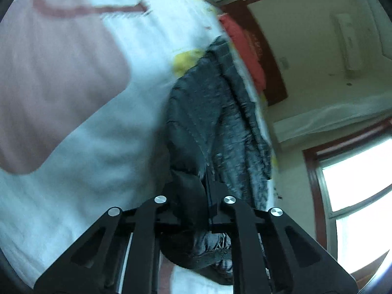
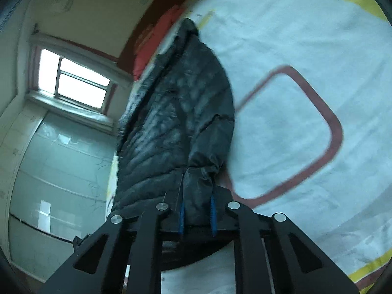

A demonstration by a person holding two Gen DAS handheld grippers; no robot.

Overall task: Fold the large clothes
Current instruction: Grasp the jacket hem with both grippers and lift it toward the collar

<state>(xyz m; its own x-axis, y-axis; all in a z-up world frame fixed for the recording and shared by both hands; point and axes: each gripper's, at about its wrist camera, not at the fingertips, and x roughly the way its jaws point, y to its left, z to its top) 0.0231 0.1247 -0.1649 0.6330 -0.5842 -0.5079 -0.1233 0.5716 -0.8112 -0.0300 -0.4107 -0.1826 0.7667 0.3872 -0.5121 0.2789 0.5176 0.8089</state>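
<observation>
Jacket (image 2: 176,112), dark and quilted, pinched at its near edge by both grippers: left gripper (image 1: 208,210) closed down on a bunched fold, right gripper (image 2: 197,216) clamped with blue-edged fingers (image 2: 181,216) on a puffy hem. Draped away over a white sheet (image 2: 294,49) printed with red-brown outlines and yellow patches. Window (image 2: 73,80) and red cushion (image 1: 245,46) off to the side; solid pink patch (image 1: 49,85) visible only from the left wrist.

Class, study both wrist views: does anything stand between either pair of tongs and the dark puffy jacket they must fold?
Nothing visible does. The left tongs are already shut on a fold of the jacket, and the right tongs grip another part of it. Only the patterned sheet lies behind the jacket, not between.
</observation>
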